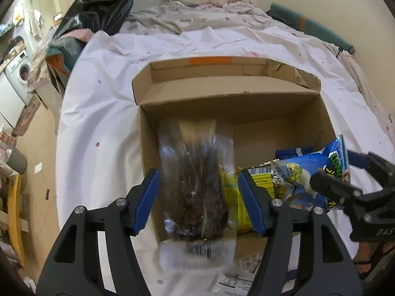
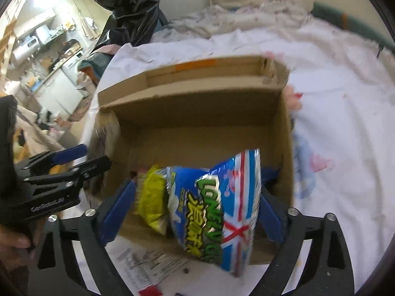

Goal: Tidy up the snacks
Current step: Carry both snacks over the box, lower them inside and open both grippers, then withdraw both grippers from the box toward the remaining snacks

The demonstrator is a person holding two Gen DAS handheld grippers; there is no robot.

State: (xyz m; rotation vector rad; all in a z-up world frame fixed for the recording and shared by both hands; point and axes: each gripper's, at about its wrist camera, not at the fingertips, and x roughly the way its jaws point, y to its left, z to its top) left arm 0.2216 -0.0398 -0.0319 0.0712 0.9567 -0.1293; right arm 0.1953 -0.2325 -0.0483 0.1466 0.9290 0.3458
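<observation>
Clear packet (image 1: 196,197) hangs between wide left claw (image 1: 198,202).

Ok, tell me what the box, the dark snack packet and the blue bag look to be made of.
The box: brown corrugated cardboard, matte, with a fluted torn edge at its far right corner. The dark snack packet: clear glossy plastic film, glare on it and dark contents showing through. The blue bag: shiny printed film, probably foil-lined plastic, going by its crinkled highlights.

Clear snack bag (image 1: 196,192) (blurred) between the parted jaws, over the cardboard box (image 1: 246,108).
</observation>
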